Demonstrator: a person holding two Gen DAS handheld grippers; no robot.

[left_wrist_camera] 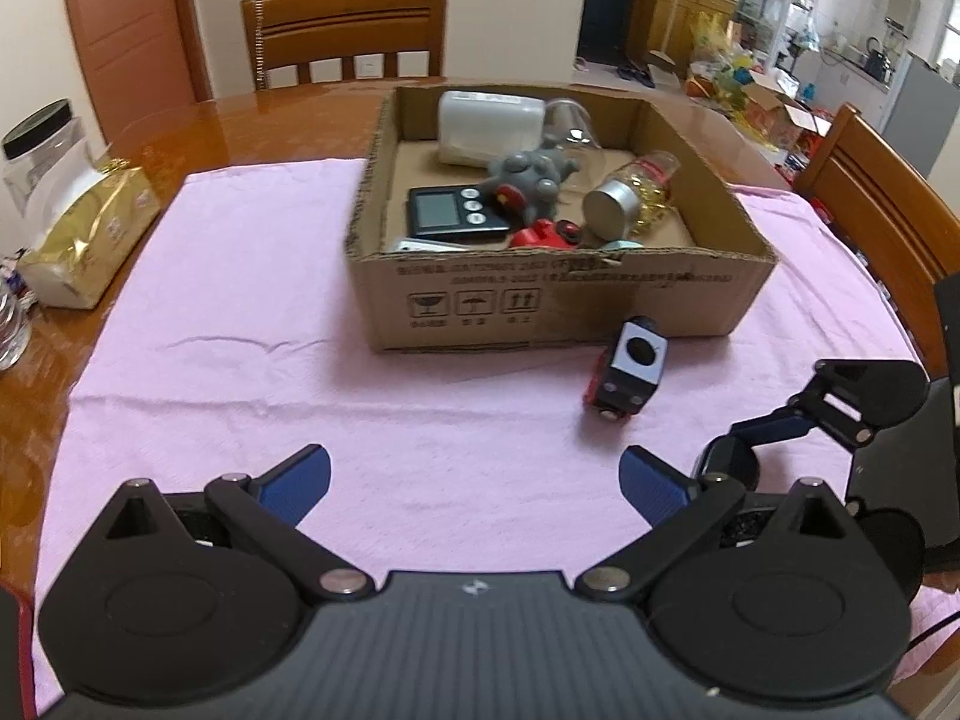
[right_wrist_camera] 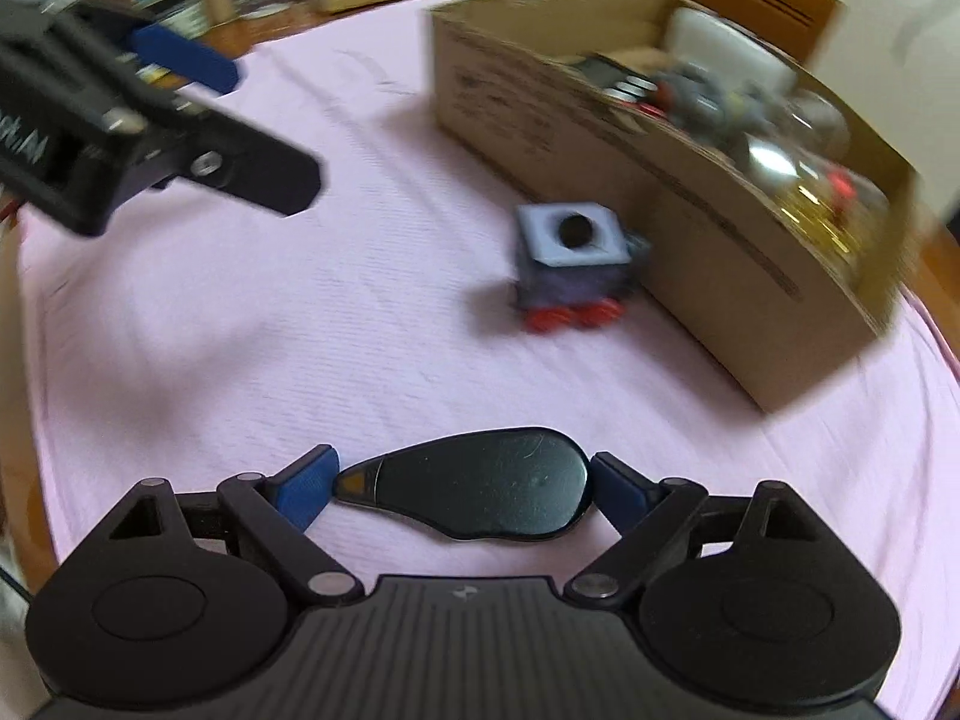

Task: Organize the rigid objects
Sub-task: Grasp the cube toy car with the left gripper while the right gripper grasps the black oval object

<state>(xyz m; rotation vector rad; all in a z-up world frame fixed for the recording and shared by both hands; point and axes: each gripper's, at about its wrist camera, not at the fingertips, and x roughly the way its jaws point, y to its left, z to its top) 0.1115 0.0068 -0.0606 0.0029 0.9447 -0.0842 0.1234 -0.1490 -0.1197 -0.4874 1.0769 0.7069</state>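
Observation:
A toy train engine (left_wrist_camera: pixel 627 369), black with a white face and red wheels, lies on the pink cloth just in front of the cardboard box (left_wrist_camera: pixel 540 300); it also shows in the right wrist view (right_wrist_camera: pixel 576 264). My left gripper (left_wrist_camera: pixel 474 483) is open and empty, low over the cloth, short of the train. My right gripper (right_wrist_camera: pixel 462 483) is shut on a dark teardrop-shaped flat object (right_wrist_camera: pixel 480 483) held across its fingers. The right gripper also shows in the left wrist view (left_wrist_camera: pixel 780 432) to the right of the train.
The box holds a black timer (left_wrist_camera: pixel 450 210), a grey plush toy (left_wrist_camera: pixel 534 174), a glass jar (left_wrist_camera: pixel 630 195), a white container (left_wrist_camera: pixel 486 126) and a red toy (left_wrist_camera: pixel 543 234). A gold bag (left_wrist_camera: pixel 90 234) and a jar (left_wrist_camera: pixel 42 150) stand at left. Wooden chairs stand behind and at right.

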